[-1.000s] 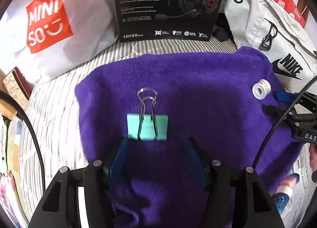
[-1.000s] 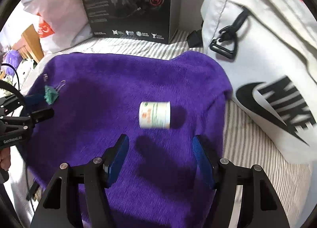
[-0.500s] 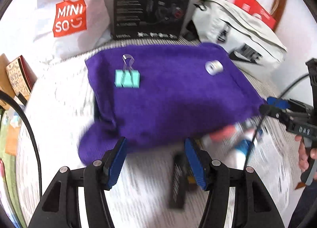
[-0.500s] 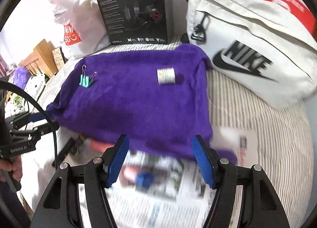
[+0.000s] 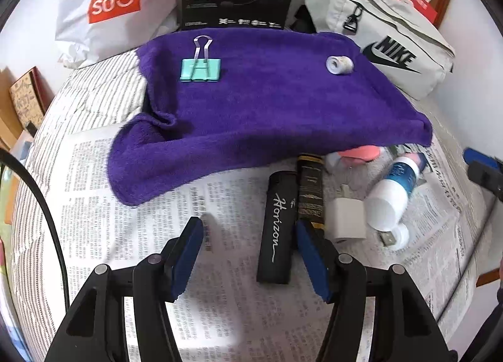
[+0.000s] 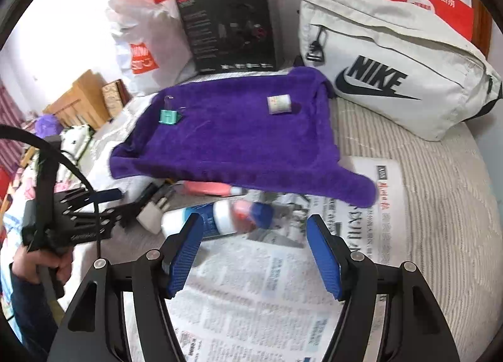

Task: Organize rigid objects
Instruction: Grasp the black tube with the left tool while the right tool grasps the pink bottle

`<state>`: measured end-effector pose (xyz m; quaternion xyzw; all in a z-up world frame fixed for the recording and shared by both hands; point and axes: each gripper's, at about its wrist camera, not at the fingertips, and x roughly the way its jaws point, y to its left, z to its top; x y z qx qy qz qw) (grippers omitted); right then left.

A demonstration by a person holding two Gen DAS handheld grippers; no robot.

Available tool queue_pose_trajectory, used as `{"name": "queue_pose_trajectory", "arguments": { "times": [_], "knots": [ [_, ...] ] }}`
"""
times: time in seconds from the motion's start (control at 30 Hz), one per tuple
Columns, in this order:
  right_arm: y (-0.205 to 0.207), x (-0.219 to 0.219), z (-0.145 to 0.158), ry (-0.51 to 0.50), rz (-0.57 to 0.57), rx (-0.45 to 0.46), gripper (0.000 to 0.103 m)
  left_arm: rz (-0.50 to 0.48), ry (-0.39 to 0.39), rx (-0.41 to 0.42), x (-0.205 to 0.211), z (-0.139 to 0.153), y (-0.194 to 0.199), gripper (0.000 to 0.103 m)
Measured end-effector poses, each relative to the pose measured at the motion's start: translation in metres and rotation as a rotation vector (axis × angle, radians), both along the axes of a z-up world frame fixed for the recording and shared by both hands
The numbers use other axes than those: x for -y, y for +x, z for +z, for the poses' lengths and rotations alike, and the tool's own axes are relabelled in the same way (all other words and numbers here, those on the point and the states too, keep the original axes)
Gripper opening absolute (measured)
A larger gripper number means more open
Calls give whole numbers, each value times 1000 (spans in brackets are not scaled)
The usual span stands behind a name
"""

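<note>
Lighter (image 5: 278,227), black: lies on the newspaper (image 5: 132,205) between the open, empty left tongs (image 5: 250,253), long axis pointing away. Right tongs (image 6: 251,255), likewise open and empty, hover farther off.

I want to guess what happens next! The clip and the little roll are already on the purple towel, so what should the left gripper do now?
Probably ease the left gripper down and close on the black Horizon lighter. Its jaws are open and empty, and the lighter lies on the newspaper just inside the right-hand pad. The binder clip and small roll already sit on the purple towel.
</note>
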<state>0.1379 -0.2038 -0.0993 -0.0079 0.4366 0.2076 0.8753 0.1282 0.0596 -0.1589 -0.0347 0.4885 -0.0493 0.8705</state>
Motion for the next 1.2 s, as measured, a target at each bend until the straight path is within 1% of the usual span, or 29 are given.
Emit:
{"name": "queue_pose_trajectory", "arguments": {
  "times": [0.03,0.1,0.2,0.3,0.33,0.37,0.4,0.43,0.47,0.57,0.7,0.87,0.93,0.97,1.03,1.1,1.2],
  "knots": [
    [-2,-1,0,1,8,1,67,7,31,-14,-1,-2,0,60],
    [-5,-3,0,-14,16,10,68,1,80,-15,1,-3,0,58],
    [-4,-2,-1,-24,11,11,68,-39,115,-17,10,-4,2,58],
    [0,2,-6,-20,-8,-12,68,-72,151,-2,17,-4,4,56],
    [0,3,-7,-18,-10,-13,68,-93,151,4,20,-4,4,48],
    [0,3,-8,-18,-9,-14,68,-116,126,4,21,-4,4,38],
    [-1,3,-9,-22,-6,-15,68,-128,103,5,20,-3,4,34],
    [-2,3,-10,-27,-5,-15,68,-133,103,6,20,-3,4,27],
    [-2,3,-11,-34,-4,-16,68,-138,106,8,19,-3,4,24],
    [-3,3,-16,-47,3,-25,68,-147,79,7,16,-3,0,23],
    [-4,-1,-21,-60,21,-34,68,-145,69,3,16,-4,-4,23],
    [-4,-16,-28,-64,56,-46,68,-152,99,13,21,-6,-1,24],
    [-6,-24,-30,-63,82,-40,73,-158,108,13,23,-6,-1,24],
    [-6,-29,-31,-74,92,-37,75,-157,103,13,22,-6,-1,24],
    [-5,-32,-32,-98,91,-17,75,-157,86,13,17,-5,-3,24],
    [0,-32,-33,-143,64,13,75,-155,68,17,11,-6,-5,24],
    [13,-28,-38,-215,24,14,75,-150,37,22,3,-6,-8,24]
  ]
}}
